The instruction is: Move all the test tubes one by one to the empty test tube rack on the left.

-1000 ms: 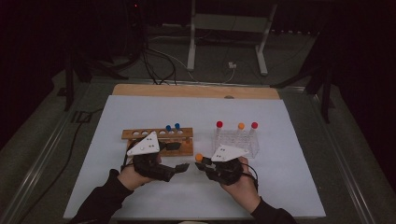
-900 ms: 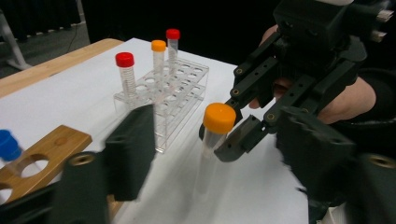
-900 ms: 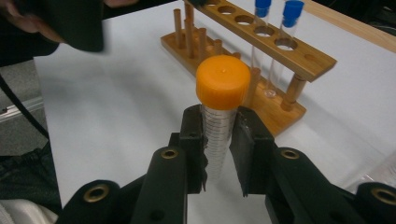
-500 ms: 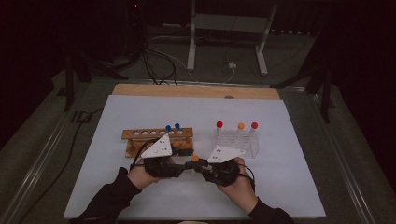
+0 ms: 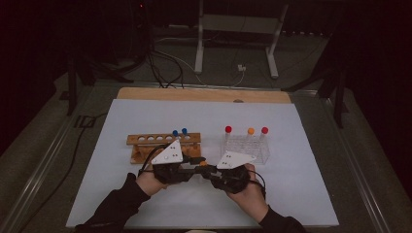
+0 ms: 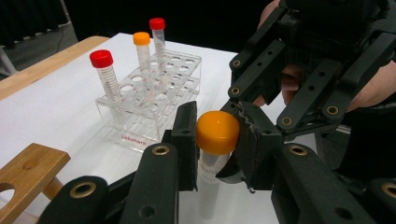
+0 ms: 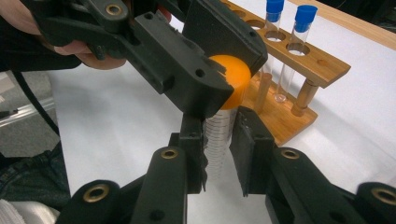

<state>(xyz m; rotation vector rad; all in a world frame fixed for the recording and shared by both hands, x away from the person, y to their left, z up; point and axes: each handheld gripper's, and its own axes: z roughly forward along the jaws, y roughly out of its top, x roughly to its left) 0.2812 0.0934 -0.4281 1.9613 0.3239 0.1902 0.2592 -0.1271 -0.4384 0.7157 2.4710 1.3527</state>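
Left gripper view: the left gripper [image 6: 215, 140] has its jaws closed on the orange cap [image 6: 217, 132] of a clear graduated tube [image 6: 208, 173]. These jaws have just been closing, with the cap between them. One second earlier, the high view showed the left gripper apart from the tube, to the left of it; it now meets the right gripper at the tube.

Right gripper view: the right gripper [image 7: 219, 144] clamps the tube body [image 7: 217, 135] below the cap, holding the tube upright above the white mat. This grip is unchanged from the earlier frames, and the right hand [image 5: 248, 191] has stayed in place.

High view, positions relative to the held tube [image 5: 202, 164]:
- The tube sits between the two grippers, near the front middle of the white mat [image 5: 145, 121].
- The left hand [image 5: 148, 180] lies just left of the tube.
- The wooden rack [image 5: 163, 145] stands just behind and to the left. It carries two blue-capped tubes [image 5: 180, 132], upright in adjacent holes.
- The clear acrylic rack [image 5: 245, 148] stands just behind and to the right. It carries a red-capped tube [image 5: 228, 129], an orange-capped tube [image 5: 250, 131] and a second red-capped tube [image 5: 265, 130], all upright.
- The wooden board [image 5: 204, 94] lies well behind, at the far edge of the mat.

Both racks are unchanged from the earlier frames.
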